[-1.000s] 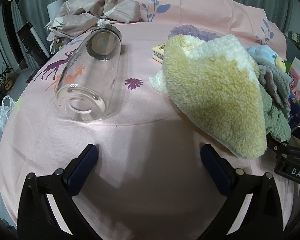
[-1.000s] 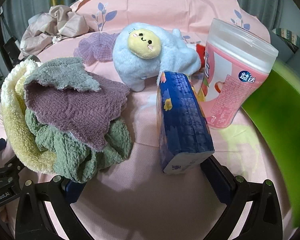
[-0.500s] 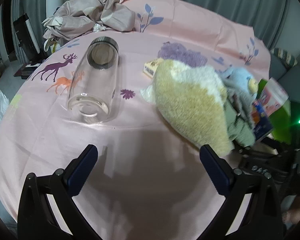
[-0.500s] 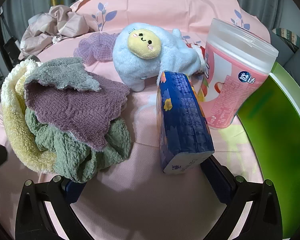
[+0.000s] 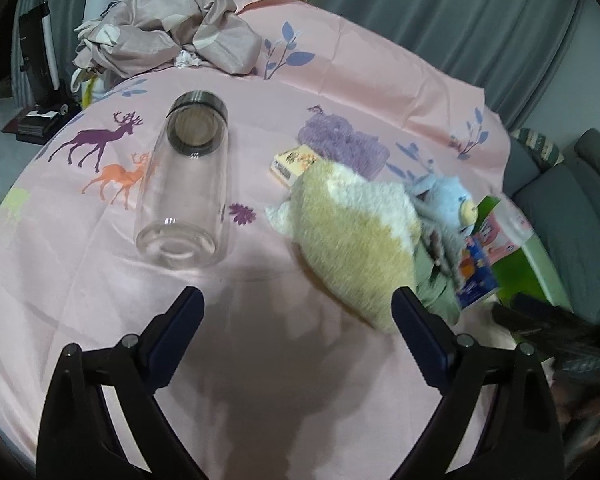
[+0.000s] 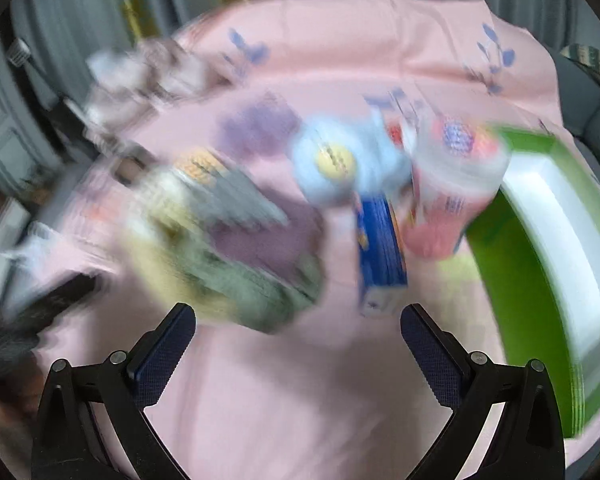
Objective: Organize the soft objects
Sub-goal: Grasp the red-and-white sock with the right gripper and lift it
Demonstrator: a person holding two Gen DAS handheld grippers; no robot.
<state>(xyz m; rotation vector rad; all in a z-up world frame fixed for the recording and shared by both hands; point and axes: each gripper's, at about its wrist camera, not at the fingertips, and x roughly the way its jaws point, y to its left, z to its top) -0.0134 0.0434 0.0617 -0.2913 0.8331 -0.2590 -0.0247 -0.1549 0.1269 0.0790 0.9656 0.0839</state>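
Your left claw [image 5: 296, 300] hangs low in the frame, jaws wide but just narrowing, nothing between them; your right claw [image 6: 298, 318] gapes empty too. Beyond, right of centre, the yellow fleece [image 5: 356, 240] heaps on the pink-clothed bench [image 5: 80, 280], blue plush [image 5: 448, 204] behind it. A glass jar [image 5: 184, 188] lies centre-left.
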